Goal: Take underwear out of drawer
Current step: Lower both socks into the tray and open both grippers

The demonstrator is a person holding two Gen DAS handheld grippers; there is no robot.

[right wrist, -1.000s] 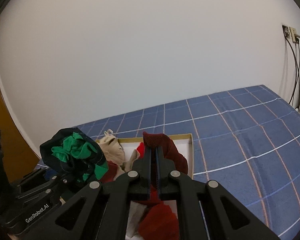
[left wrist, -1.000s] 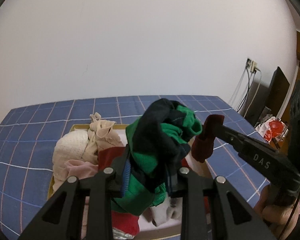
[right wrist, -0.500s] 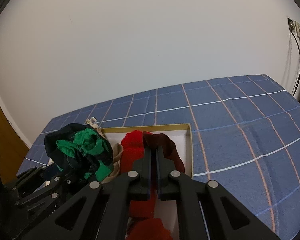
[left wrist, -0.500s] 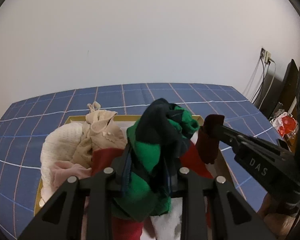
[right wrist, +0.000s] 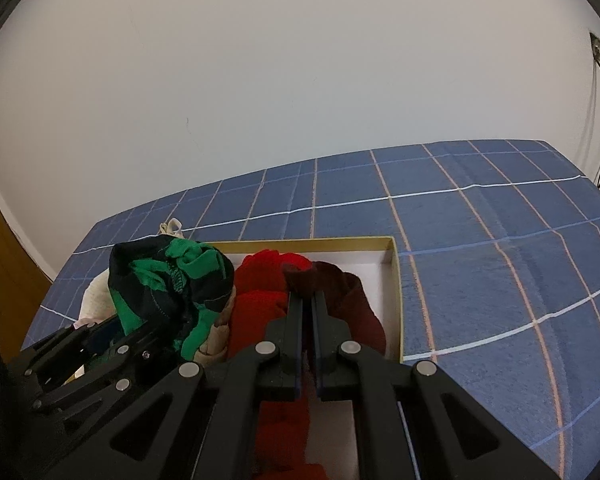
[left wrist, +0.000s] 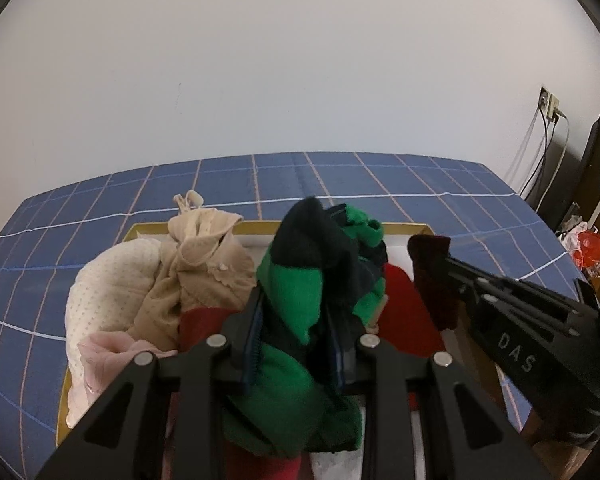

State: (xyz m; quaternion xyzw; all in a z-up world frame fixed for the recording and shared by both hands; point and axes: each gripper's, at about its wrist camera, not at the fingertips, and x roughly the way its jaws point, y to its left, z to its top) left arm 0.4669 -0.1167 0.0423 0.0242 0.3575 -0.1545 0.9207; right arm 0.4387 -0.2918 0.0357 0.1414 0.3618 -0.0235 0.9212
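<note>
My left gripper (left wrist: 294, 320) is shut on a bunched green and navy pair of underwear (left wrist: 300, 276), which hangs over the drawer box. The box (left wrist: 400, 229) is shallow, white inside with a gold rim, and lies on a blue checked bedspread. To the right, my right gripper (left wrist: 452, 268) is shut on a dark maroon piece of underwear (left wrist: 432, 280). In the right wrist view the same gripper (right wrist: 307, 300) pinches the maroon underwear (right wrist: 340, 292) above the box's right half (right wrist: 394, 280). The green pair (right wrist: 168, 280) and left gripper (right wrist: 140, 332) are at its left.
Bright red garments (right wrist: 260, 280), a beige bra (left wrist: 204, 264), a white dotted cup (left wrist: 112, 288) and pink cloth (left wrist: 108, 356) fill the box. The bedspread (right wrist: 500, 240) spreads right and behind. Wall sockets with cables (left wrist: 548, 104) and dark furniture (left wrist: 596, 168) stand far right.
Both grippers have come forward and down over the box with their garments still held. The box and bedspread now look nearer and larger.
</note>
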